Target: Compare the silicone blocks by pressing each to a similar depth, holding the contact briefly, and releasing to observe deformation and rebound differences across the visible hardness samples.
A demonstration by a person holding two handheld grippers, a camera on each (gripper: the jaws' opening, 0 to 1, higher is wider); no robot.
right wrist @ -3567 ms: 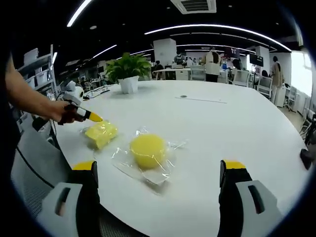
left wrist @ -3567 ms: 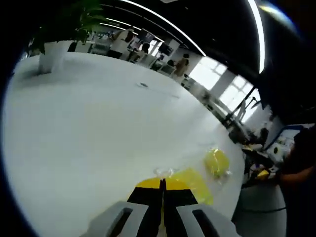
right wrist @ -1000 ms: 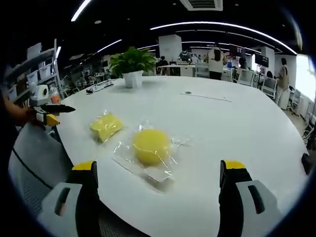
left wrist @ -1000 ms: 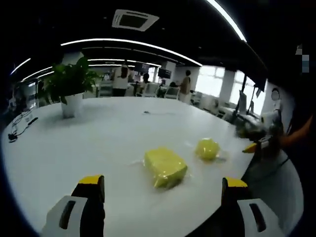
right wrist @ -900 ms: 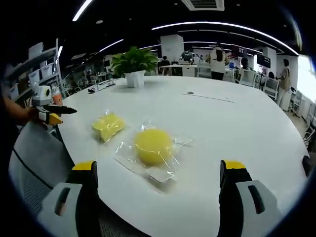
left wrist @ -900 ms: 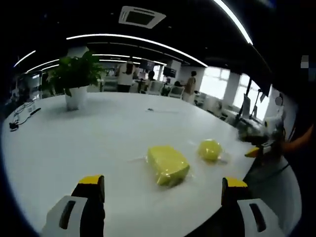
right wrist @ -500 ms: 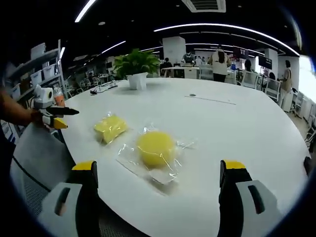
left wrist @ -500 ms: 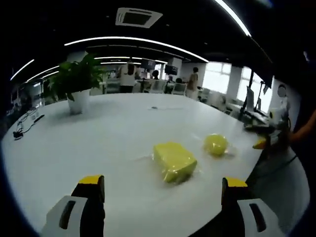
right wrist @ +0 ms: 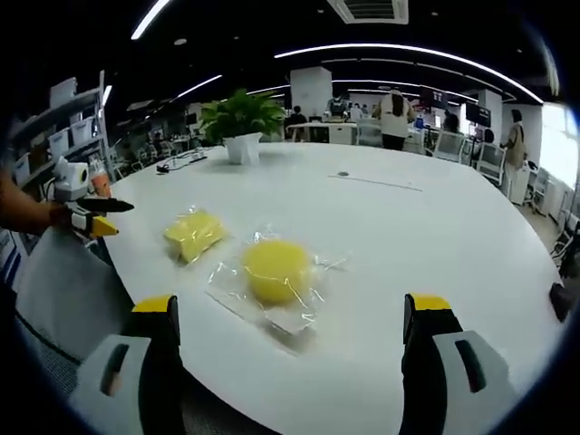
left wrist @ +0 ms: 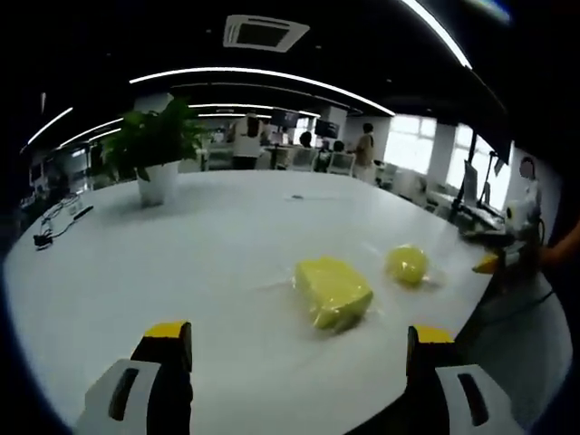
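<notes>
Bench [right wrist: 435,227] first: a broad white top, with a potted plant [right wrist: 237,122] far back and both samples near the person's edge. Rectangular yellow block [left wrist: 333,291] sits in its clear wrapper ahead of the left claw [left wrist: 294,385] and a little to its right; round yellow block [right wrist: 275,269] sits on its own clear bag just ahead of the right claw [right wrist: 292,367], the two samples close together but apart. Both claws hang back from the bench edge with jaws spread wide, holding nothing and touching nothing.

Judging from this, the next press falls to the round block, which the right claw faces almost squarely. To do it well, bring the jaws together so one blunt tip meets the dome's centre, come down straight to avoid sliding on the slick film, stop at the depth used on the rectangular one, pause, then lift cleanly and watch the dent recover.
</notes>
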